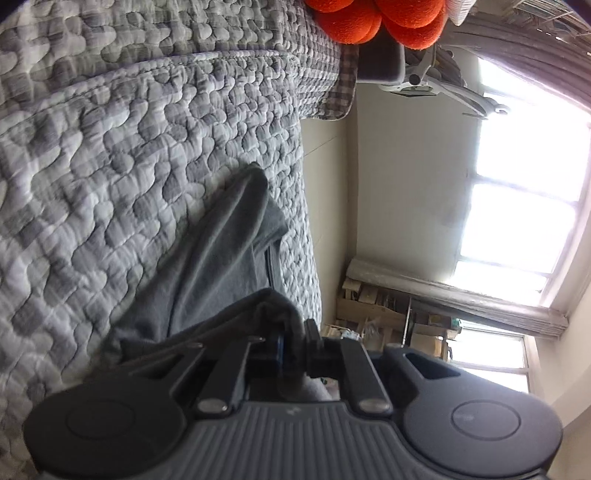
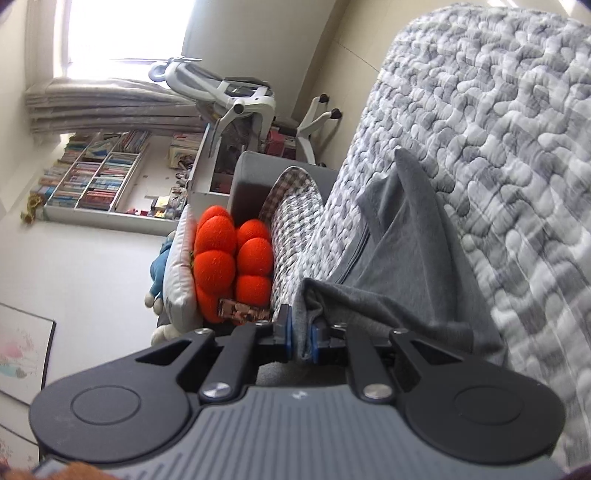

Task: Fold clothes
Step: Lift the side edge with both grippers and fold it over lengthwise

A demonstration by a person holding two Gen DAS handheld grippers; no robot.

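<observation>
Left gripper (image 1: pixel 293 341) clamped on grey garment (image 1: pixel 221 251); right gripper (image 2: pixel 300 338) likewise, both rolled sideways

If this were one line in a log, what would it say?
step: fold clothes | left gripper: shut on grey garment | right gripper: shut on grey garment | surface: quilted bedspread

Blown-out window (image 1: pixel 524 206) glare; fisheye-bent, soft edges.

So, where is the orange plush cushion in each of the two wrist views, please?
Left wrist view: the orange plush cushion sits at the top edge, right of centre, cut off by the frame, above the quilted bedspread.
Right wrist view: the orange plush cushion is left of centre, between a white pillow and a checked cushion.
Shared landmark: the grey garment on the bedspread.
</observation>
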